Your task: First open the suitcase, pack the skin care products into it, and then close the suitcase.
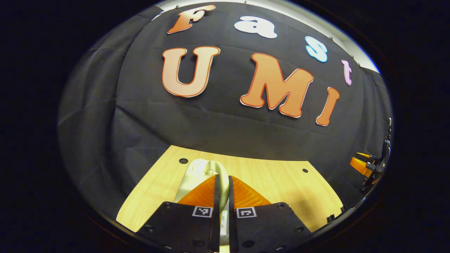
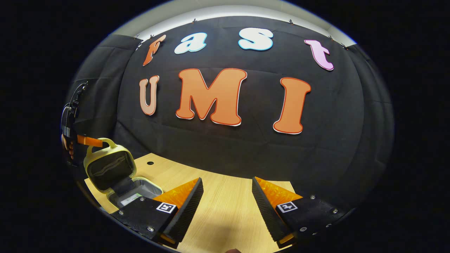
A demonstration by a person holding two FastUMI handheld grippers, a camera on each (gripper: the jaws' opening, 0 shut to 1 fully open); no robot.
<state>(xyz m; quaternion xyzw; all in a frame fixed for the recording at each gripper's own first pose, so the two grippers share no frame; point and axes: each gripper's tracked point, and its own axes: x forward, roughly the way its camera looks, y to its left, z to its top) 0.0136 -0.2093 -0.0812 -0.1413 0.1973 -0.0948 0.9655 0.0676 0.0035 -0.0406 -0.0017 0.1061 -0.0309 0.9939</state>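
- The small suitcase (image 2: 116, 172) is seen standing open at the near left corner of the desk (image 2: 225, 196) in the right gripper view, lid (image 2: 109, 165) tipped up, with something pale lying flat in the tray (image 2: 135, 195), probably a skin care item, though that can't be confirmed.
- The left gripper (image 1: 222, 191) is seen nearly closed, fingers pinched on the rim of the raised lid; in the right gripper view it sits right at the lid's handle (image 2: 102, 142).
- The right gripper (image 2: 226, 196) is held wide over bare desk, nothing in it.
- So the closing step looks to be in hand, or at least packing is judged mostly done.
- Next, the lid probably needs to be swung down over the tray, and the pinch kept steady so the rim isn't lost mid-swing.
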